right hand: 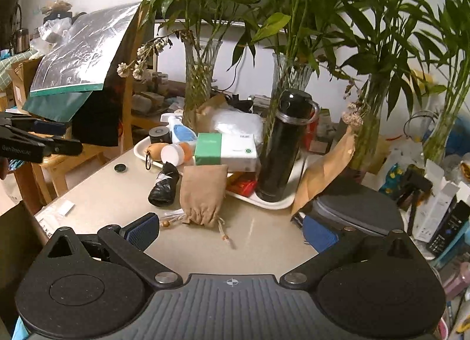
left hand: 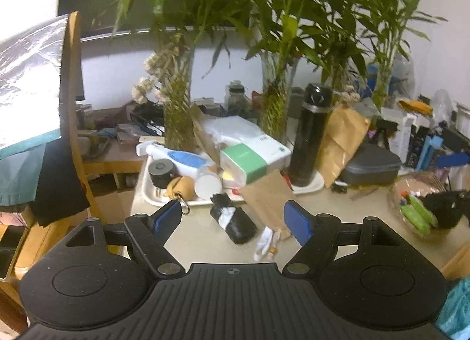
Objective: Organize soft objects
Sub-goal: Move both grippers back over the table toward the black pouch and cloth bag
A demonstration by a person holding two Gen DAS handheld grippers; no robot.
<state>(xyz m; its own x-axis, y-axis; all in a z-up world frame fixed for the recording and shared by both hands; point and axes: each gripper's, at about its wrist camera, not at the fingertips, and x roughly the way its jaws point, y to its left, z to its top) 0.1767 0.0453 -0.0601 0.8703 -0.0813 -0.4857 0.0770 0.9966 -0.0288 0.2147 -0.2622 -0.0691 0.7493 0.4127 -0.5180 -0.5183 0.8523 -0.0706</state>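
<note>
Both the left gripper (left hand: 233,218) and right gripper (right hand: 232,232) hang tilted downward, jaws wide and empty.

A matt tan cloth pouch (right hand: 203,196) and a glossy black plastic-wrapped roll (right hand: 164,184) lie on the smooth beige surface (right hand: 264,240) beside a shiny black flask (right hand: 283,146).

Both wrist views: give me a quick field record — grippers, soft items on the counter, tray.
left gripper: open, empty
right gripper: open, empty
tan drawstring pouch: on the counter, leaning on the tray edge, cords toward the camera
black rolled bundle: on the counter, left of the pouch, white band around it
white tray: holds black flask, tissue box, spray bottle
</note>
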